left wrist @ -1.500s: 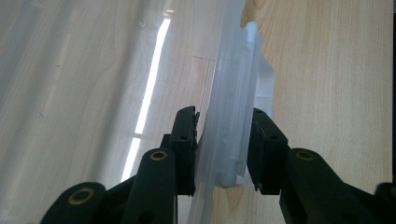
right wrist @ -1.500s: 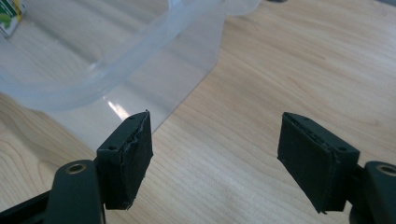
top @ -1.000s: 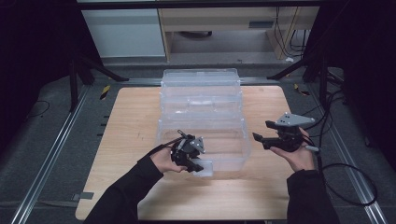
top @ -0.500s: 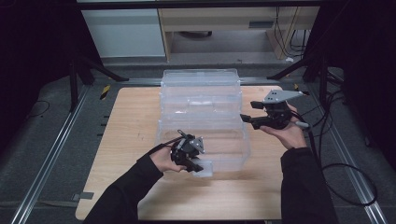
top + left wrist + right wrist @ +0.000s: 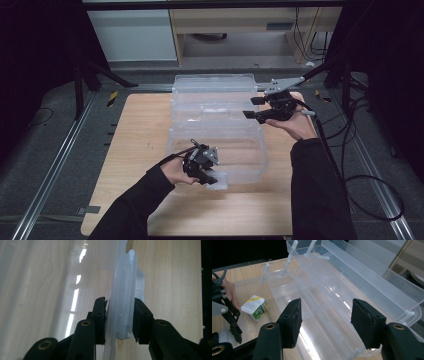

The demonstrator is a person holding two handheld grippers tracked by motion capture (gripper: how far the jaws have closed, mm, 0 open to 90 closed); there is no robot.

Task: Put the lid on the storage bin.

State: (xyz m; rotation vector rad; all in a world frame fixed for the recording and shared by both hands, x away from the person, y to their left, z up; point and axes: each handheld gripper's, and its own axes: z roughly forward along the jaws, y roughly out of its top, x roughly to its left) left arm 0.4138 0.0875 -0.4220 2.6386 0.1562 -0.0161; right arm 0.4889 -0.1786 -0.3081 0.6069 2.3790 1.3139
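A clear plastic fold-out box (image 5: 215,100) stands spread in tiers on the wooden table (image 5: 135,130). My left gripper (image 5: 207,175) is at its near edge, shut on the box's clear front handle (image 5: 125,302), with a black pad pressing each side. My right gripper (image 5: 250,107) hovers at the right side of the upper trays, lifted off the table. It is open (image 5: 325,307); its jaws have just been closing, with nothing between them. Beyond them lie the stepped trays (image 5: 317,297). A small white, green and yellow carton (image 5: 255,308) sits in the lowest compartment, near the left hand.
Thin white link arms (image 5: 289,257) join the trays at their ends. Metal rails (image 5: 55,160) run along the table's left side and cables (image 5: 370,185) trail on the floor at the right. A pale cabinet (image 5: 135,35) stands behind the table.
My right hand has risen and gone farther back along the box's right side, and its jaws have narrowed. The left hand has kept its grip in the same place.
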